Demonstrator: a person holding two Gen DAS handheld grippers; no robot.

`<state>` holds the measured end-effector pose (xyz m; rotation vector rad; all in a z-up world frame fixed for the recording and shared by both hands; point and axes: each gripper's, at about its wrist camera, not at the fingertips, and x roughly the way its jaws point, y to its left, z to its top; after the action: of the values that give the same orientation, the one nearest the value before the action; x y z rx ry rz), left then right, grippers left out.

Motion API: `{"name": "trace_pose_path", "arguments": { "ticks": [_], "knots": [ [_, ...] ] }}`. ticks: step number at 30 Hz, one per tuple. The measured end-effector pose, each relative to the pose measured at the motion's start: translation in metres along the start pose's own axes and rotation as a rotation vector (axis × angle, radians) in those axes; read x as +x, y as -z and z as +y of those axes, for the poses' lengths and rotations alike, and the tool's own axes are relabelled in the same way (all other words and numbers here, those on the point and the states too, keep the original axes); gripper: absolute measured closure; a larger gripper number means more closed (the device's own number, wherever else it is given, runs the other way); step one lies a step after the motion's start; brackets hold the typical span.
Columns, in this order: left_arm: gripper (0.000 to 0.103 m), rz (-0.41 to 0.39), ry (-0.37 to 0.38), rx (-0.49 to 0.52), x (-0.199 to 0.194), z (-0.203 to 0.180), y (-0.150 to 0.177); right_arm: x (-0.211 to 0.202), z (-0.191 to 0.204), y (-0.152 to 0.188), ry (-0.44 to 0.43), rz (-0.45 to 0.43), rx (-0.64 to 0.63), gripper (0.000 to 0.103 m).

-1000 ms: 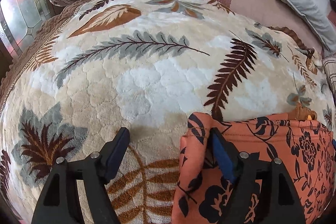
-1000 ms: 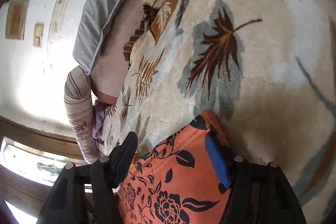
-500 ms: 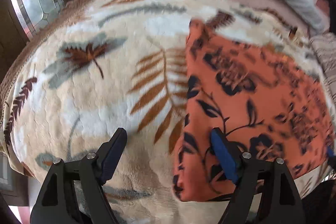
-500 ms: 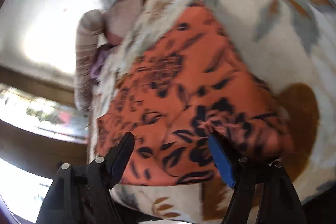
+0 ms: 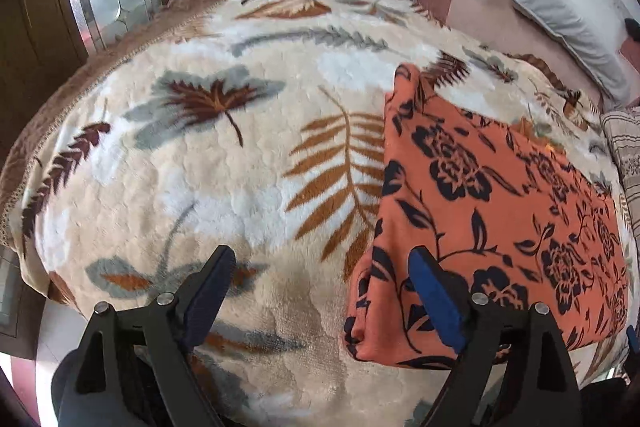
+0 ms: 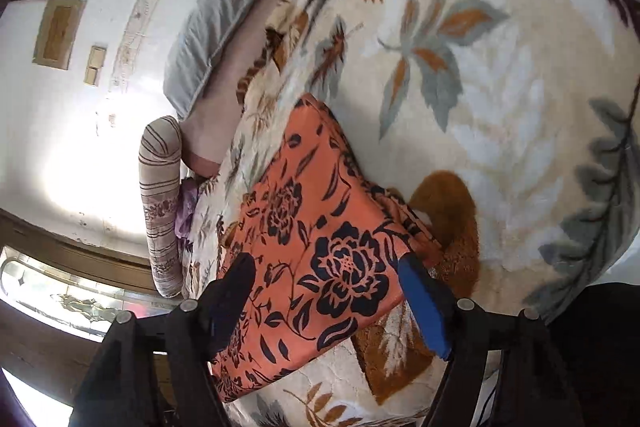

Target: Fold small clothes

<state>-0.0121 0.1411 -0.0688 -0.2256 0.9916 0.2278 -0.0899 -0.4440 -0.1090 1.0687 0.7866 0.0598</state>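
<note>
Your left gripper [image 5: 320, 291] and right gripper [image 6: 324, 291] both spreading wider, gripping nothing, angled down. Folded orange floral garment [image 5: 492, 219] lies flat near the blanket's [image 5: 208, 187] near edge.

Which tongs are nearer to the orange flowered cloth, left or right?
Right. The right tongs, opening, straddle the orange flowered cloth's near corner. The left tongs, opening, sit mostly beside its left edge, over the blanket.

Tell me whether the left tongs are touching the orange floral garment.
Cannot tell. In the left wrist view the left tongs are opening, empty; one blue finger overlaps the orange floral garment, with no contact or gap plainly visible.
</note>
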Motion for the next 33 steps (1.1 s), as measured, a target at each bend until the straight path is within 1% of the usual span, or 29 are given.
{"name": "trace_pose_path", "arguments": {
  "ticks": [1, 3, 5, 6, 8, 10, 12, 13, 14, 15, 16, 17, 18, 19, 20, 22, 23, 24, 25, 26, 27, 28, 29, 30, 31, 32, 33],
  "knots": [
    [0.014, -0.023, 0.009, 0.007, -0.008, -0.004, -0.002, -0.003, 0.001, 0.002, -0.022, 0.014, 0.009, 0.023],
    [0.014, -0.051, 0.049, 0.016, -0.021, -0.017, -0.004, 0.002, -0.008, 0.013, -0.029, 0.071, 0.073, 0.022],
    [0.014, -0.048, 0.101, 0.049, -0.025, -0.036, -0.002, 0.018, -0.018, 0.022, -0.055, 0.119, 0.134, 0.022],
    [0.014, -0.041, 0.112, 0.066, -0.025, -0.047, -0.002, 0.027, -0.023, 0.022, -0.049, 0.125, 0.159, 0.022],
    [0.014, -0.034, 0.15, 0.099, -0.025, -0.066, 0.002, 0.039, -0.027, 0.023, -0.073, 0.121, 0.215, 0.022],
    [0.014, -0.027, 0.173, 0.117, -0.022, -0.082, 0.005, 0.048, -0.032, 0.019, -0.083, 0.094, 0.279, 0.022],
    [0.014, 0.001, 0.215, 0.123, -0.013, -0.092, 0.007, 0.049, -0.033, 0.014, -0.087, 0.057, 0.294, 0.026],
    [0.014, 0.024, 0.214, 0.12, -0.007, -0.096, 0.008, 0.049, -0.031, 0.011, -0.075, 0.04, 0.286, 0.029],
    [0.014, 0.047, 0.2, 0.116, 0.0, -0.1, 0.01, 0.049, -0.029, 0.008, -0.056, 0.029, 0.277, 0.047],
    [0.014, 0.067, 0.195, 0.119, 0.008, -0.103, 0.012, 0.051, -0.028, 0.006, -0.039, 0.031, 0.264, 0.077],
    [0.014, 0.087, 0.182, 0.131, 0.014, -0.106, 0.016, 0.056, -0.025, 0.004, -0.02, 0.048, 0.248, 0.089],
    [0.014, 0.106, 0.15, 0.145, 0.021, -0.109, 0.019, 0.061, -0.022, 0.003, -0.006, 0.072, 0.228, 0.091],
    [0.014, 0.105, 0.127, 0.158, 0.023, -0.111, 0.021, 0.061, -0.016, 0.002, 0.022, 0.072, 0.189, 0.093],
    [0.014, 0.09, 0.119, 0.171, 0.02, -0.112, 0.022, 0.056, -0.007, 0.0, 0.048, 0.067, 0.133, 0.093],
    [0.014, 0.079, 0.126, 0.172, 0.015, -0.113, 0.022, 0.05, 0.007, 0.0, 0.079, 0.051, 0.065, 0.094],
    [0.014, 0.025, 0.16, 0.154, 0.0, -0.112, 0.019, 0.037, 0.029, 0.002, 0.148, 0.005, -0.055, 0.094],
    [0.014, -0.004, 0.163, 0.155, -0.005, -0.114, 0.019, 0.035, 0.034, 0.005, 0.182, -0.002, -0.104, 0.094],
    [0.014, -0.017, 0.156, 0.167, -0.006, -0.117, 0.02, 0.037, 0.031, 0.007, 0.215, 0.002, -0.123, 0.094],
    [0.014, -0.003, 0.136, 0.197, -0.001, -0.123, 0.022, 0.046, 0.02, 0.01, 0.255, 0.031, -0.112, 0.093],
    [0.014, 0.055, 0.102, 0.247, 0.014, -0.13, 0.027, 0.056, 0.002, 0.012, 0.271, 0.088, -0.061, 0.087],
    [0.012, 0.11, 0.063, 0.285, 0.029, -0.135, 0.033, 0.051, -0.013, 0.011, 0.203, 0.072, 0.011, 0.086],
    [0.01, 0.07, 0.05, 0.298, 0.029, -0.136, 0.035, 0.045, -0.017, 0.009, 0.176, 0.074, 0.052, 0.084],
    [0.01, 0.057, 0.048, 0.295, 0.026, -0.136, 0.035, 0.039, -0.015, 0.005, 0.18, 0.078, 0.055, 0.079],
    [0.01, 0.067, 0.05, 0.288, 0.026, -0.135, 0.034, 0.03, -0.011, 0.002, 0.187, 0.064, 0.038, 0.074],
    [0.01, 0.066, 0.055, 0.287, 0.026, -0.134, 0.033, 0.019, -0.008, -0.001, 0.192, 0.04, 0.016, 0.071],
    [0.009, 0.066, 0.061, 0.289, 0.028, -0.133, 0.033, 0.009, -0.008, -0.005, 0.208, 0.021, 0.003, 0.065],
    [0.008, 0.062, 0.066, 0.288, 0.028, -0.132, 0.033, 0.002, -0.01, -0.01, 0.226, 0.008, 0.002, 0.045]
  ]
}}
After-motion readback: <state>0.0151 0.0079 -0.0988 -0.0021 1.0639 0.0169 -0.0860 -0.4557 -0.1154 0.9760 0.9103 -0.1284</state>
